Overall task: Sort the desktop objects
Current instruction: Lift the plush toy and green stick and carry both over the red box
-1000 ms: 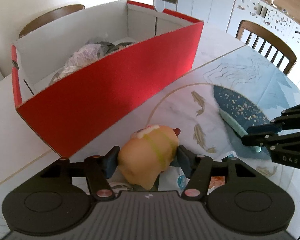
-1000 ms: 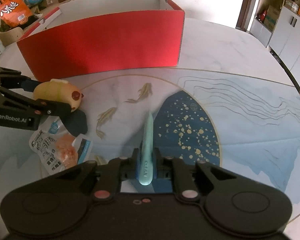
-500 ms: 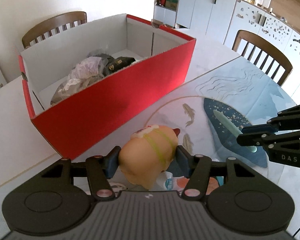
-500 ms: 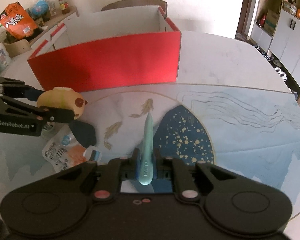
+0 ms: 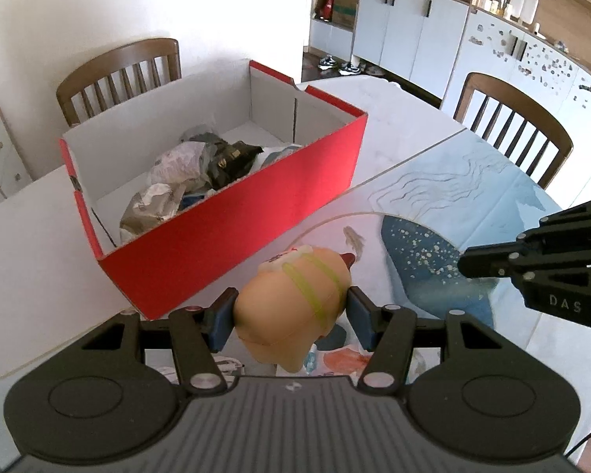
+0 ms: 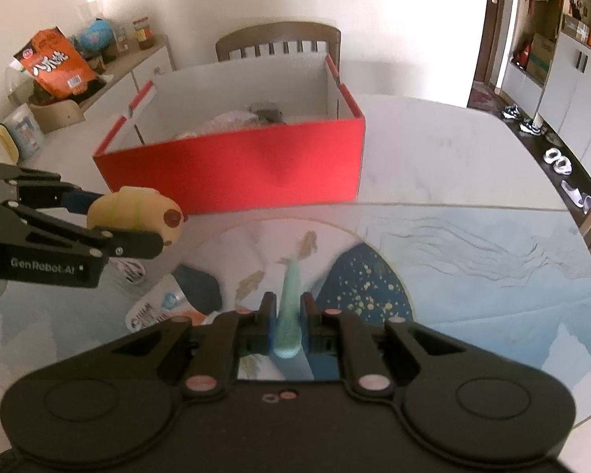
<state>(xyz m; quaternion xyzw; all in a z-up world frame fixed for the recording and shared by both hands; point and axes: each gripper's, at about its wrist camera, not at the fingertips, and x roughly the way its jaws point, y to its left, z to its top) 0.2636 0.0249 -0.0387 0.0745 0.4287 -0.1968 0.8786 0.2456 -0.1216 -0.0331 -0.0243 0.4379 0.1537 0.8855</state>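
The black left tool (image 5: 291, 311) clamps a peach toy; the black right tool (image 6: 288, 315) pinches a slim teal stick, both angled downward.

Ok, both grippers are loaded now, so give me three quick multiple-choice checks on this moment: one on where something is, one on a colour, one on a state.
1. Where is the snack pouch?
A. in the red box
B. flat on the table mat, below the left gripper
C. on a chair

2. What colour is the outside of the box?
A. red
B. blue
C. brown

3. What is the right gripper doing?
A. standing open over the mat
B. shut on nothing
C. shut on the pale teal stick

Answers:
1. B: the pouch lies on the table mat under the left gripper, outside the box.
2. A: the outer walls are red, the inside white.
3. C: its fingers press on both sides of the stick; the left gripper likewise holds the tan squishy toy.
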